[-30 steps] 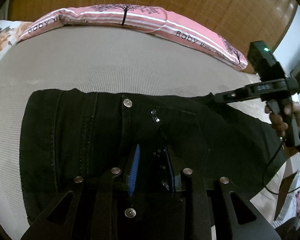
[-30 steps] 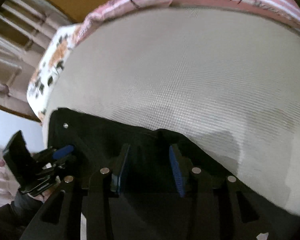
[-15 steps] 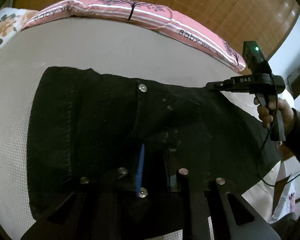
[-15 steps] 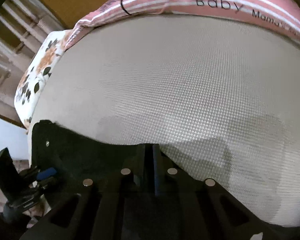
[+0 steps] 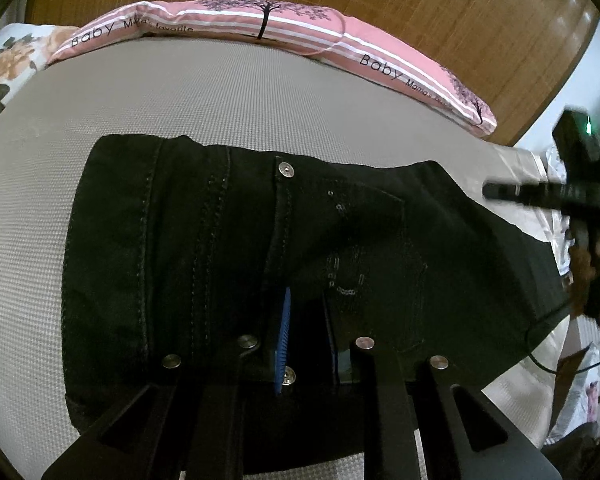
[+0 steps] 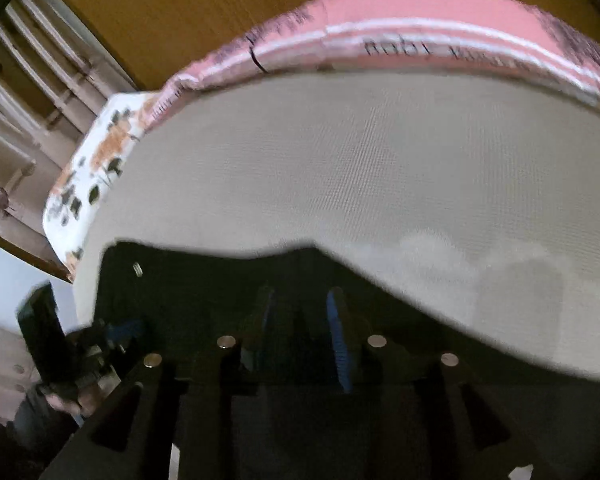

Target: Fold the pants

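Black jeans (image 5: 204, 248) lie spread on the beige mat, waistband with a silver button (image 5: 286, 169) toward the far side. My left gripper (image 5: 305, 340) is open just above the near edge of the jeans by the fly, with nothing between its blue pads. My right gripper (image 6: 300, 332) is open over the dark cloth (image 6: 220, 276) at the leg side; this view is blurred. It also shows in the left wrist view (image 5: 548, 192), clear of the right edge of the jeans. The left gripper shows in the right wrist view (image 6: 100, 336).
The beige mesh mat (image 5: 220, 96) covers the bed. A pink striped pillow (image 5: 260, 28) lies along the far edge against a wooden headboard (image 5: 420, 0). A floral pillow (image 5: 4, 64) sits at the far left. The bed's right edge (image 5: 540, 344) drops off beside bags on the floor.
Both grippers were shut half a second ago and have opened. The right gripper has let go of the jeans edge and pulled back to the right. The jeans have settled flat.
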`<state>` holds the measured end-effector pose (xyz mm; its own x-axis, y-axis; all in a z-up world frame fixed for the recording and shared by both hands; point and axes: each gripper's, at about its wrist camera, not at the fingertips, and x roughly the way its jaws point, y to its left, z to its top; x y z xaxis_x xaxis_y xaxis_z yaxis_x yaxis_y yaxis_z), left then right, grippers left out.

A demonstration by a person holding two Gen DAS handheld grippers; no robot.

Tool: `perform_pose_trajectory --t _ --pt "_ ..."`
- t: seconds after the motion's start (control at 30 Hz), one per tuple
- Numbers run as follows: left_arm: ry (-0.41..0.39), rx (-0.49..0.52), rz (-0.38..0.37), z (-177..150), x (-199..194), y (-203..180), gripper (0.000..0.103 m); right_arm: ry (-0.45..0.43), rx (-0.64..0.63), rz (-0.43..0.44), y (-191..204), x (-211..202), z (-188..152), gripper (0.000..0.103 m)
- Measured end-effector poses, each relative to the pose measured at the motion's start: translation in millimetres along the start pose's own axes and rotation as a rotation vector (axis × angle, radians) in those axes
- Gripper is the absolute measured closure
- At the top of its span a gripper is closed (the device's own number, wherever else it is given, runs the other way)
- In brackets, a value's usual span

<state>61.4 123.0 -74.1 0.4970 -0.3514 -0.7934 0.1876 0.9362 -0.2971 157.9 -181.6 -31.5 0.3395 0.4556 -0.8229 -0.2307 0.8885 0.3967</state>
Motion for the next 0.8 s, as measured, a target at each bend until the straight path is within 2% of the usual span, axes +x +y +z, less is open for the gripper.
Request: perform_pose_trajectory --t 0.13,0.27,0.37,0.43,0.47,0.6,0.7,0.8 --pt "-0.003 0.020 0.022 -1.9 -1.3 -3.9 0.085 0.028 0.045 -0.075 -18.1 19.6 -20.8 0.076" --pt "-0.005 0.033 0.038 -3.1 -1.7 -6.3 0.085 -0.023 0.102 -0.072 -28.8 15.0 -26.8 0.078" --pt "-0.003 0.043 0.054 -4.5 -1.8 -9.1 0.085 -0.094 0.163 -0.029 -35.3 -9.5 -34.5 0.075" --pt "-0.005 0.036 0.063 -4.2 -3.8 -10.5 0.085 -0.135 0.206 -0.014 -46.7 -35.4 -46.9 0.067" --pt "-0.004 0.032 0.069 -3.6 -4.7 -11.6 0.085 -0.158 0.231 -0.004 -53.6 -47.4 -54.2 0.067" --pt "0.002 0.056 0.074 -0.4 -12.5 -23.7 0.083 -0.258 0.384 -0.004 -101.2 -105.3 -99.9 0.066" --pt "-0.009 0.095 0.056 6.2 -19.0 -41.5 0.080 -0.328 0.557 -0.032 -151.7 -148.9 -154.1 0.066" --pt "-0.010 0.171 0.032 14.2 -19.8 -69.7 0.071 -0.376 0.708 -0.097 -194.8 -180.6 -209.3 0.066"
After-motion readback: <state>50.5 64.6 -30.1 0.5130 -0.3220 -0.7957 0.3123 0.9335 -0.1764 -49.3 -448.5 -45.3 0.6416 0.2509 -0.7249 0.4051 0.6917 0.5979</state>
